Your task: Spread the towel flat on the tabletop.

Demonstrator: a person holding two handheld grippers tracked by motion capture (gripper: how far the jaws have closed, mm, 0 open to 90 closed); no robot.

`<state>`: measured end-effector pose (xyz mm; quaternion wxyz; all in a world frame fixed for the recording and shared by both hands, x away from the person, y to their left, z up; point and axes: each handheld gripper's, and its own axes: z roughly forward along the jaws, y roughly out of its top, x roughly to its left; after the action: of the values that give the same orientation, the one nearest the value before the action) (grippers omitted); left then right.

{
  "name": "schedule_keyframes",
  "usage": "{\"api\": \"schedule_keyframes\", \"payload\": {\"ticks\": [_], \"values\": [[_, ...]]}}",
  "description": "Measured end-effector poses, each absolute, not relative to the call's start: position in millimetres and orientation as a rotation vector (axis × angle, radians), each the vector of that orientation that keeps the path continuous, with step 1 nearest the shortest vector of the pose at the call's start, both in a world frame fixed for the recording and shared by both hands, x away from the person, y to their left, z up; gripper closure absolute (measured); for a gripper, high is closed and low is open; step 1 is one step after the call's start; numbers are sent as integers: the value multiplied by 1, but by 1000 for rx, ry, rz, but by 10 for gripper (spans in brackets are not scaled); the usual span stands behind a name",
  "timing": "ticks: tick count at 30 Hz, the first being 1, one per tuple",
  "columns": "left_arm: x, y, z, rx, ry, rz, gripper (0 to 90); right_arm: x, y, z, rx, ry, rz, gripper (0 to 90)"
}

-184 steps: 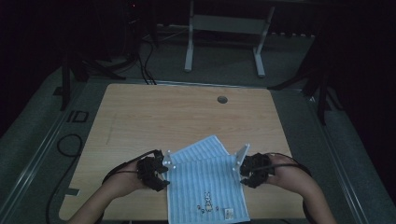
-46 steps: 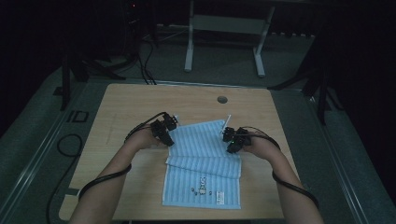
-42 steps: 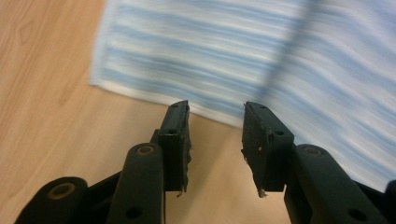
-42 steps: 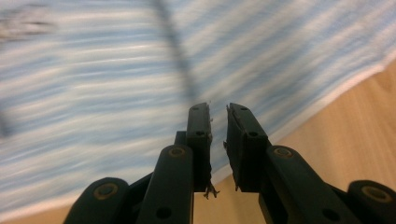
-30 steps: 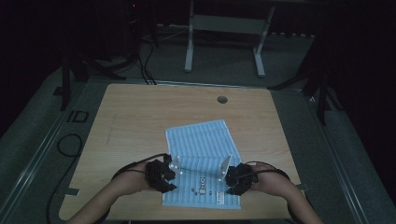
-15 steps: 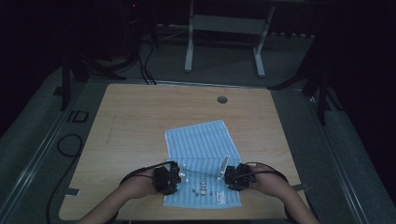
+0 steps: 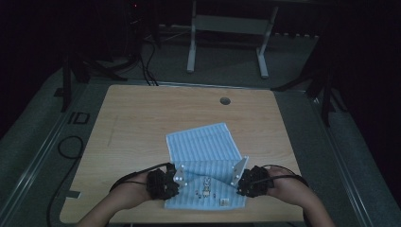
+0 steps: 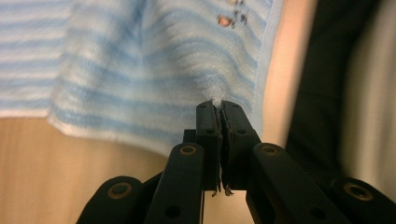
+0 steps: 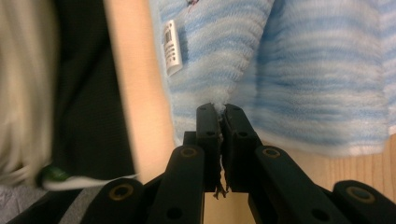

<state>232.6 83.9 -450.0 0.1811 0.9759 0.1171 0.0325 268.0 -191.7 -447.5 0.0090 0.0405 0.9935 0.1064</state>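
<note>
A blue and white striped towel [image 7: 203, 142] lies on the wooden table [image 7: 142, 118], its near part folded over with a small rabbit print [image 7: 206, 182]. My left gripper [image 7: 163, 182] holds the towel's near left edge, jaws shut on a pinch of cloth [image 8: 215, 100]. My right gripper [image 7: 250, 181] holds the near right edge the same way, shut on the cloth [image 9: 218, 106] beside a white label [image 9: 171, 46]. Both grippers sit close to the table's front edge, and a hand is behind each.
A round cable hole [image 7: 225, 100] is in the table near its far edge. A grey metal frame [image 7: 227, 28] stands on the floor beyond the table. Cables [image 7: 71, 146] lie on the floor at the left.
Both grippers have drawn the towel's edge from the far side toward the front edge of the table, folding it over. In the last half second they barely moved.
</note>
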Motion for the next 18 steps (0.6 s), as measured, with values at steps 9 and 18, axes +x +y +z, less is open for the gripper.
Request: {"api": "schedule_keyframes", "payload": {"ticks": [9,18], "values": [[189,81,-449,2760,148,-183,712,222,-196,-440,-75,3218,364,739],[261,107,-449,2700,439,32,670,292,-209,-443,208,3091,293,843]]}}
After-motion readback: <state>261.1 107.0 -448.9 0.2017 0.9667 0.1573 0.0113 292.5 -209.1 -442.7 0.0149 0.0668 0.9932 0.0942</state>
